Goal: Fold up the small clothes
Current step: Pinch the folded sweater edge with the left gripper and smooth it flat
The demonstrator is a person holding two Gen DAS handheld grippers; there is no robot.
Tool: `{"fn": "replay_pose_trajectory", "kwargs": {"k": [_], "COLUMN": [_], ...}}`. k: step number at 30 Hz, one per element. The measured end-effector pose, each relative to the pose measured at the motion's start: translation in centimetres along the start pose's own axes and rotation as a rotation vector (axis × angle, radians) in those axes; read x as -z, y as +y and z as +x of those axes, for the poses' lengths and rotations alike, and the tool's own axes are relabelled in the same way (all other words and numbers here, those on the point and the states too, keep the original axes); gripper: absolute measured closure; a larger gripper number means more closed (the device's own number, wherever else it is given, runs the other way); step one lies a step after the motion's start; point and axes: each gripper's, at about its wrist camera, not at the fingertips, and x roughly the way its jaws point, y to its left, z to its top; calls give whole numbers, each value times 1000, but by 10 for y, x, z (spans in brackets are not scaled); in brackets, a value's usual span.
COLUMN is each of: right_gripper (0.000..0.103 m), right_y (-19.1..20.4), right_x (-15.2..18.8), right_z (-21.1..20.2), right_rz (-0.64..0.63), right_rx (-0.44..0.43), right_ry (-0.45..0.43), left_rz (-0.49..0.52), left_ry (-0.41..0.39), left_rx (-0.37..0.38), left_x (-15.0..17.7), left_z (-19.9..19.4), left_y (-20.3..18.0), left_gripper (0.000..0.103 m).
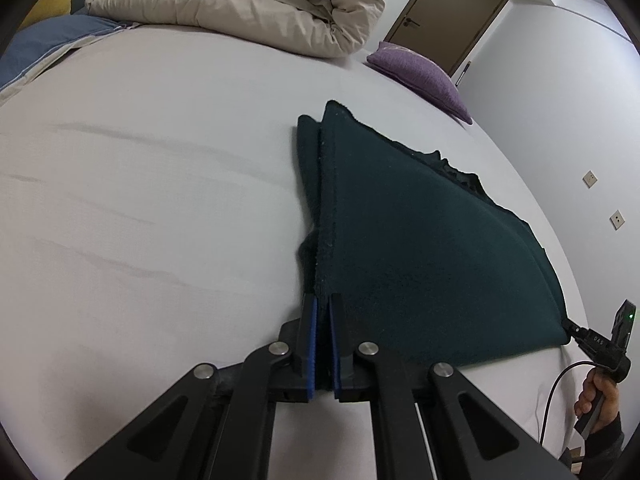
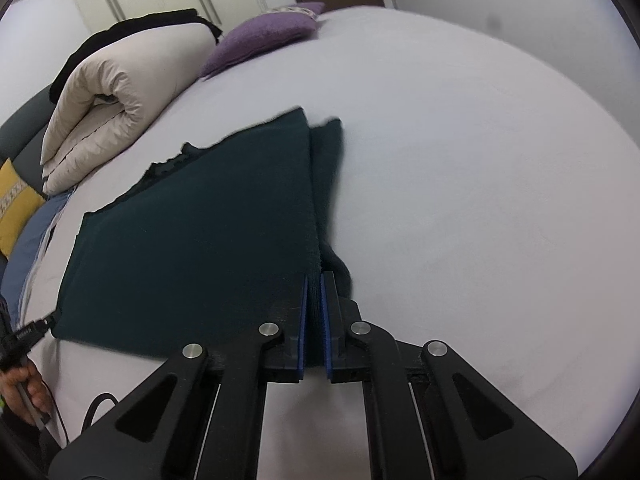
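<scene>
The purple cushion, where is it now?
In both wrist views the purple cushion lies at the bed's far edge, beside the rolled beige duvet, beyond the dark green cloth.

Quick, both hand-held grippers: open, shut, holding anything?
Left hand-held gripper: shut on the dark green garment, near corner.
Right hand-held gripper: shut on its other near corner.

Quick count: 1 dark green garment (image 1: 420, 248) on 1 bed (image 1: 160, 200), 2 grippers, left (image 1: 323, 300) and right (image 2: 314, 278). 1 rolled beige duvet (image 1: 248, 4), 1 purple cushion (image 1: 420, 72), 1 yellow cushion (image 2: 14, 204), 1 door (image 1: 448, 12), 2 wall sockets (image 1: 589, 178), 2 hands (image 1: 600, 400).
</scene>
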Motion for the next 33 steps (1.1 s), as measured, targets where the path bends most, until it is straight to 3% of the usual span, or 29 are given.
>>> {"fn": "replay_pose_trajectory", "kwargs": {"k": [23,28,33], "right_gripper": [98,97,87], "right_y": [-4,-11,-13], "right_x": [15,8,2], "right_z": [6,5,-14], "right_rz": [-15,11,40], "right_rx": [-6,-55,-41], "right_ry": [9,17,-14], "left_rz": [10,28,34], "left_ry": [21,19,-4], "left_rx": [-2,-12,-61], "left_x": [-4,-2,-7], "left_z": [9,8,-10], "left_y": [7,5,0], "left_gripper": [96,95,83]}}
